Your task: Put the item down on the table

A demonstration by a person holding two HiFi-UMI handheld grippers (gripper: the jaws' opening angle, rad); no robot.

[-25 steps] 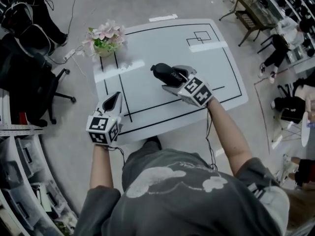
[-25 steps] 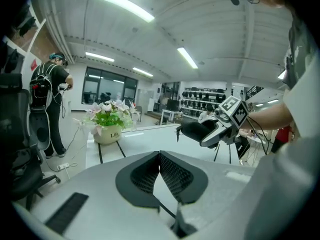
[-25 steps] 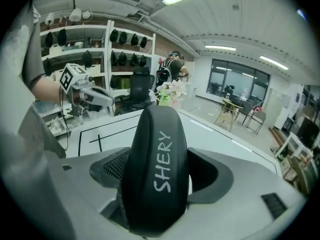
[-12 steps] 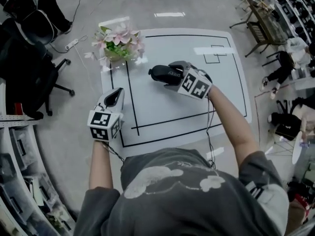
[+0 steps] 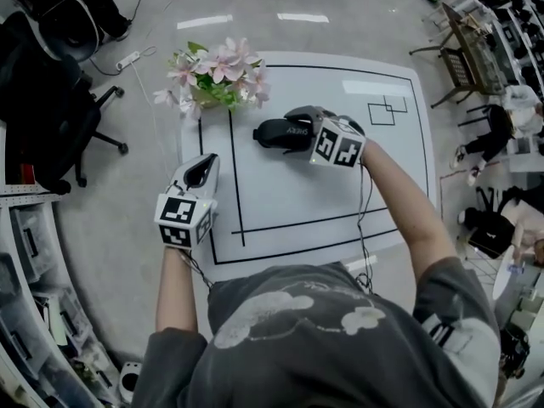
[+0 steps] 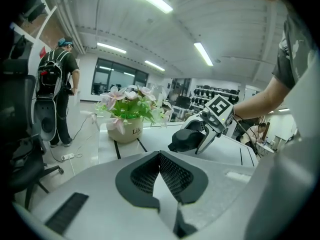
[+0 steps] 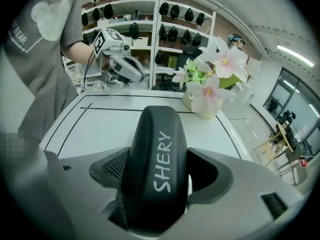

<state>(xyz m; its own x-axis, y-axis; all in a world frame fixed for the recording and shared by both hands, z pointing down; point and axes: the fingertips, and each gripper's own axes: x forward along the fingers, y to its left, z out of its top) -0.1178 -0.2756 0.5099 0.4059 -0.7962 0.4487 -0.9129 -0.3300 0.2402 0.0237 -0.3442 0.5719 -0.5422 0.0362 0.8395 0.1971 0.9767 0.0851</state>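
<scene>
A black oblong case marked "SHERY" (image 5: 276,132) (image 7: 157,159) is clamped crosswise in my right gripper (image 5: 293,133) (image 7: 155,176), which is shut on it. The case hangs a little above the white table with black lines (image 5: 340,194), near the pot of pink flowers (image 5: 219,75). The left gripper view shows the same case (image 6: 186,140) held off the tabletop. My left gripper (image 5: 202,170) (image 6: 160,171) hovers at the table's left edge, shut, its pads meeting with nothing between them.
The flower pot (image 6: 125,126) (image 7: 212,91) stands at the table's far left corner. A black office chair (image 5: 51,100) and storage shelves (image 5: 25,253) are on the left. Chairs and people (image 5: 501,117) are to the right. A person with a backpack (image 6: 55,84) stands beyond the table.
My right gripper has carried the case leftward over the table, closer to the flower pot. The left gripper has stayed near the table's left edge, still shut.
</scene>
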